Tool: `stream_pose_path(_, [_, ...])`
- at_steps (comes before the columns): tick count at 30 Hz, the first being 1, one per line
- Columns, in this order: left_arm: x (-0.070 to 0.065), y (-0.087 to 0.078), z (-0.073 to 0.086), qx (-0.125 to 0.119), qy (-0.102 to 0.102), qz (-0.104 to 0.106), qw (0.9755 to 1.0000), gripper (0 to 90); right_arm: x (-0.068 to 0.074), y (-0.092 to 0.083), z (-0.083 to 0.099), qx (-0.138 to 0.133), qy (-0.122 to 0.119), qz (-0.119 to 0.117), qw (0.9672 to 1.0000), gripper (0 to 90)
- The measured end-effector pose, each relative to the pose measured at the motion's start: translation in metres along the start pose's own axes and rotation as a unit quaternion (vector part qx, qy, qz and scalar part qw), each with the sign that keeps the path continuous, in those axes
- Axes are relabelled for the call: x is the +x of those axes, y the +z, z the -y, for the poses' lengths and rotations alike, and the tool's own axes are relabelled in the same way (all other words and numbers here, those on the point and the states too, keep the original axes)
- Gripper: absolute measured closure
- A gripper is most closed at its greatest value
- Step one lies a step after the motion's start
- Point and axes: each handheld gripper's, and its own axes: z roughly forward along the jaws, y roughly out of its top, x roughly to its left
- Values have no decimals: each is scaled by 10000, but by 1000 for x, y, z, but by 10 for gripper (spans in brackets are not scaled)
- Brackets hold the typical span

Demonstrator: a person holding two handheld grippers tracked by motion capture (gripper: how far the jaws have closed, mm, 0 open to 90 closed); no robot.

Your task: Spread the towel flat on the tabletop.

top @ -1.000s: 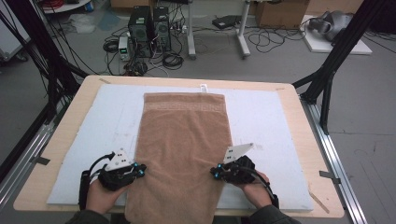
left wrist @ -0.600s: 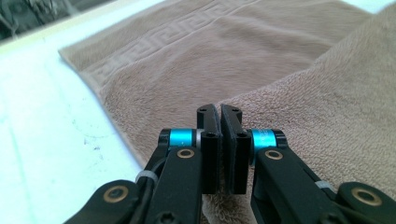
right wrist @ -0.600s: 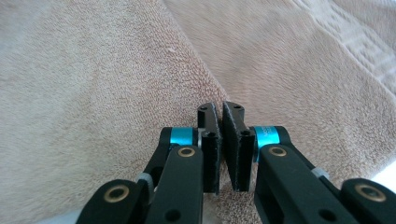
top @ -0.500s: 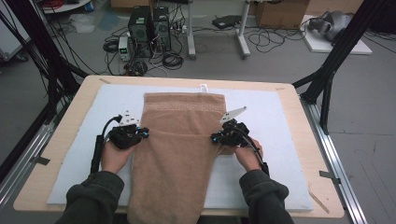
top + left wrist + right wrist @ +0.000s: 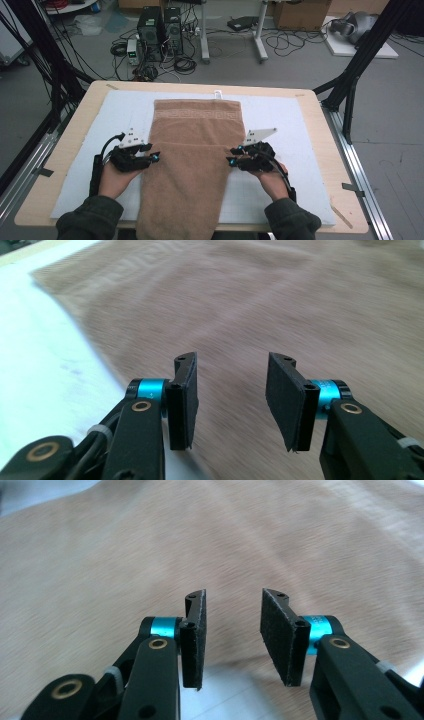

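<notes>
A brown towel (image 5: 192,160) lies lengthwise down the middle of the white mat (image 5: 280,125), its near end hanging over the table's front edge. A fold line crosses it about halfway. My left gripper (image 5: 154,158) sits at the towel's left edge, open, with nothing between its jaws; the towel (image 5: 280,315) spreads out ahead of it (image 5: 231,395). At the towel's right edge my right gripper (image 5: 232,156) is open too, pointing inward over the brown towel (image 5: 150,555), its jaws (image 5: 232,632) apart with nothing held.
The mat covers a wooden table (image 5: 60,150) framed by metal rails. Behind the table on the floor are computer towers (image 5: 160,25), cables and a desk leg. Black stand legs (image 5: 350,75) rise at both sides. A small white tag (image 5: 218,93) sits at the towel's far end.
Both grippers went forward along the towel's edges, then came back toward the near side, to about mid-length. The towel now shows a fold line across its middle.
</notes>
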Motion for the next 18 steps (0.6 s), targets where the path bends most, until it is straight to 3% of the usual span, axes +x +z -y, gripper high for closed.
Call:
stream_pose_path(2, [-9, -7, 12, -25, -56, 137, 9999, 531, 12, -1, 7, 68, -108, -55, 9999, 622])
stream_pose_path(4, [-19, -13, 23, 61, 61, 5, 10000, 483, 23, -1, 14, 67, -137, -171, 9997, 611])
stream_pose_path(5, [-22, -16, 29, 45, -35, 94, 9999, 455, 33, 1, 20, 132, -180, -285, 9993, 592])
stream_pose_path(6, [-25, -19, 35, 46, -71, 244, 9997, 455, 33, 1, 20, 132, -180, -285, 9993, 592])
stream_pose_path(8, [-33, -23, 45, 91, -39, 297, 9995, 443, 49, 5, 28, 224, -262, -479, 9983, 568])
stream_pose_path(9, [-38, -26, 49, 96, -54, 422, 9990, 443, 49, 5, 28, 224, -262, -479, 9983, 568])
stream_pose_path(10, [-43, -28, 53, 128, 37, 459, 9989, 443, 60, 7, 31, 242, -340, -527, 9977, 538])
stream_pose_path(12, [-52, -29, 60, 226, 145, 533, 9982, 444, 64, 9, 33, 220, -356, -611, 9973, 537])
stream_pose_path(14, [-58, -27, 67, 395, 309, 639, 9967, 519, 72, 14, 35, 296, -461, -648, 9964, 544])
stream_pose_path(16, [-61, -26, 70, 271, 298, 694, 9968, 614, 77, 22, 36, 371, -516, -718, 9954, 579])
stream_pose_path(18, [-64, -25, 70, 207, 414, 629, 9969, 775, 81, 31, 37, 486, -603, -685, 9946, 634])
